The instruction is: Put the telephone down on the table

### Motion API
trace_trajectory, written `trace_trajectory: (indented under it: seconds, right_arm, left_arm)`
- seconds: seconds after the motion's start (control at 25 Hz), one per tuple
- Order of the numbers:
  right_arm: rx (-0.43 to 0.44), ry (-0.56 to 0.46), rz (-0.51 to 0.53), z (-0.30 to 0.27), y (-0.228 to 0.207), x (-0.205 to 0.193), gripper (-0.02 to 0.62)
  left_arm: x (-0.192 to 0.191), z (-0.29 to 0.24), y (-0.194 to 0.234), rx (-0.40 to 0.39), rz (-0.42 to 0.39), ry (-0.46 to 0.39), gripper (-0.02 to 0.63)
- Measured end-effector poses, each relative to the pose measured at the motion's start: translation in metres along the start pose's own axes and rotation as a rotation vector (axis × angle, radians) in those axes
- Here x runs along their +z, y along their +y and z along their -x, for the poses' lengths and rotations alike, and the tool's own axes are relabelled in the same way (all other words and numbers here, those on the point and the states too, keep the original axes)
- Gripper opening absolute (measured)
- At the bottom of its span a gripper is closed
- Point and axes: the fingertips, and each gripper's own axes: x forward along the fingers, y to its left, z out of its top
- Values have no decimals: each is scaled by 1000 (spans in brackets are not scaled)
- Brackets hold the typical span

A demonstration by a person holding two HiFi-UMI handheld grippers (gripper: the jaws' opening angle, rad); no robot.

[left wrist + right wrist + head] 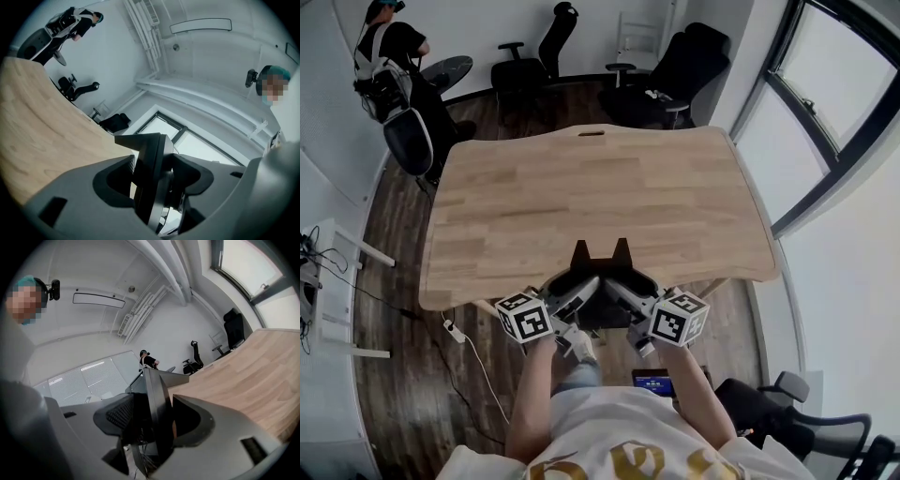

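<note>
Both the left tongs point(578, 292) and the right tongs point(627, 292) in the head view clamp the black, flat plastic telephone point(602, 259) at the pale wooden counter's point(600, 178) near edge. In the left gripper view I see the jaws pressing on the slab, which stands on edge. The right gripper view shows likewise, with the counter ahead.

Office surroundings: seating, window, floor clutter.
Black office chairs point(546, 52) line the far wall, with a person in black point(389, 52) at far left. A large window point(839, 103) fills the right side, and a white power strip point(453, 330) lies on the dark wood floor point(394, 244).
</note>
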Motion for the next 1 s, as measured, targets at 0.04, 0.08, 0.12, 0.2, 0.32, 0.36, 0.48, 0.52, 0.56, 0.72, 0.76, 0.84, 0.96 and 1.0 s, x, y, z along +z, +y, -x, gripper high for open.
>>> trace_trajectory:
  seconds: [0.04,0.08,0.12,0.2,0.32,0.36,0.48,0.52,0.56,0.72,0.76,0.84,0.96,1.0]
  right_arm:
    - [-5,2,-5,-11,-7,5,233]
    - [-10,2,-10,-23,-13,11,233]
    - [-13,3,-13,-34,-20,16,233]
    - [-18,3,-18,-56,-32,26,233]
    - [-25,1,-35,-87,-49,35,233]
    - [-30,0,-42,-96,-54,37,233]
    - [-51,-5,-55,-118,-68,43,233]
    - [-60,-6,-58,-124,-72,44,233]
    - [-70,-7,-61,-128,-76,45,233]
    - [-103,-28,-62,-138,-86,52,233]
    - [-111,-36,-63,-138,-87,54,233]
    - [-121,-48,-67,-136,-89,57,233]
    - [-122,-62,-70,-135,-89,59,233]
    - [-120,-66,-68,-134,-89,60,233]
  left_arm:
    - [8,-5,10,-1,6,5,237]
    - [17,-11,21,-2,12,9,237]
    - [25,-15,31,-3,16,13,238]
    - [42,-24,51,-5,22,21,238]
    - [62,-34,80,-7,22,39,238]
    - [68,-37,89,-9,22,47,238]
    - [81,-47,112,-20,29,67,238]
    - [84,-49,119,-25,35,74,238]
    - [86,-52,124,-31,41,80,238]
    - [94,-62,136,-61,43,102,238]
    - [95,-65,136,-69,40,109,238]
    - [96,-69,135,-82,36,122,238]
    - [98,-71,132,-88,20,132,238]
    - [99,-72,131,-88,16,132,238]
